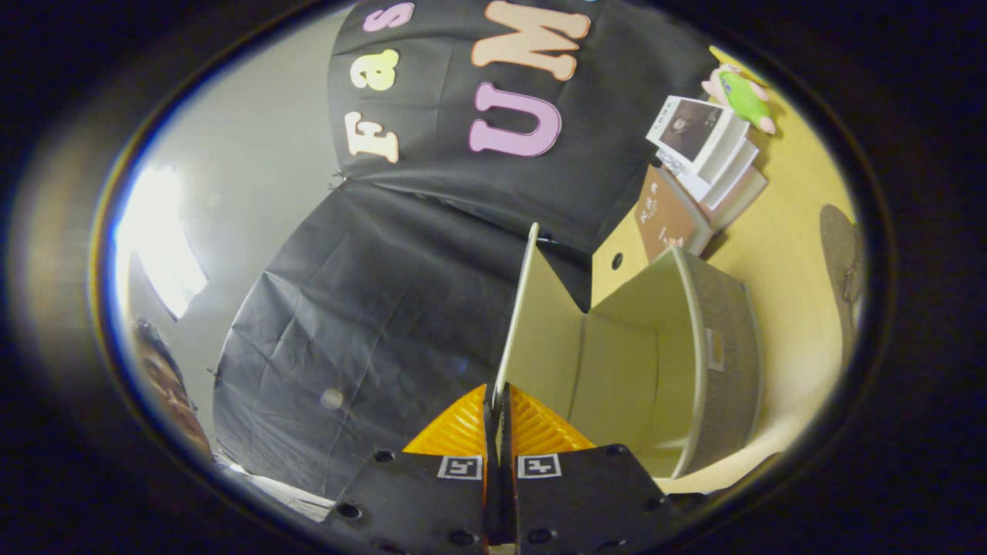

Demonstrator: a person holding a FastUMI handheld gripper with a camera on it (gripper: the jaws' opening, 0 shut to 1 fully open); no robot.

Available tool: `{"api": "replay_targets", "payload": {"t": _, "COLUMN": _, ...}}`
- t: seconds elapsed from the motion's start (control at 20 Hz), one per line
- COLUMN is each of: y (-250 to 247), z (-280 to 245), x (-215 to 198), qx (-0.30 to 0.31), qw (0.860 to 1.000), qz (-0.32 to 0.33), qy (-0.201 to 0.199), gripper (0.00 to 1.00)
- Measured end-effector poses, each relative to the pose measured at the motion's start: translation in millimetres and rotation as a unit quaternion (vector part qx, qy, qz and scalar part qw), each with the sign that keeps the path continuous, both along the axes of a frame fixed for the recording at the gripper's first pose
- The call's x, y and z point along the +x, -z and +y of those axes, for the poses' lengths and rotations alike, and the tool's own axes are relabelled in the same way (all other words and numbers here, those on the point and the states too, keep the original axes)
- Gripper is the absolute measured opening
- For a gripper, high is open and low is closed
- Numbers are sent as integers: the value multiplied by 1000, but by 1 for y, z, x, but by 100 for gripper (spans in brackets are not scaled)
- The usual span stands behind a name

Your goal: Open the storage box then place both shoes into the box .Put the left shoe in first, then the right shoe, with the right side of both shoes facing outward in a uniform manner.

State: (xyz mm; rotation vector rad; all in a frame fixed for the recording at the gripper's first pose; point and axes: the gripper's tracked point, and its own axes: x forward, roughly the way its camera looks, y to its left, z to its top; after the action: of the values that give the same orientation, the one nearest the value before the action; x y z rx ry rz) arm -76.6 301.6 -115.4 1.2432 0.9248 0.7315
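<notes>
The grey fabric storage box [729,347] stands on a yellow table, seen with the view rolled on its side. Its pale lid [540,324] is swung up and away from the box mouth, so the cream inside of the box shows. My gripper [497,405] is shut on the free edge of the lid, one finger on each face of the thin panel. The lid runs straight ahead from between the fingers toward the black cloth wall.
Beyond the box, a stack of books [698,177] leans on the yellow table [794,254], with a small green and pink plush toy [742,96] past it. A person's head [166,385] shows off to the left of the fingers, by a grey wall.
</notes>
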Motion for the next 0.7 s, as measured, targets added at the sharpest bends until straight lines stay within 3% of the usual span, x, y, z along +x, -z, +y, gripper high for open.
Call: {"api": "replay_targets", "payload": {"t": 0.7, "y": -25, "z": 165, "x": -16, "qx": -19, "qw": 995, "qz": -77, "qy": -68, "gripper": 3}}
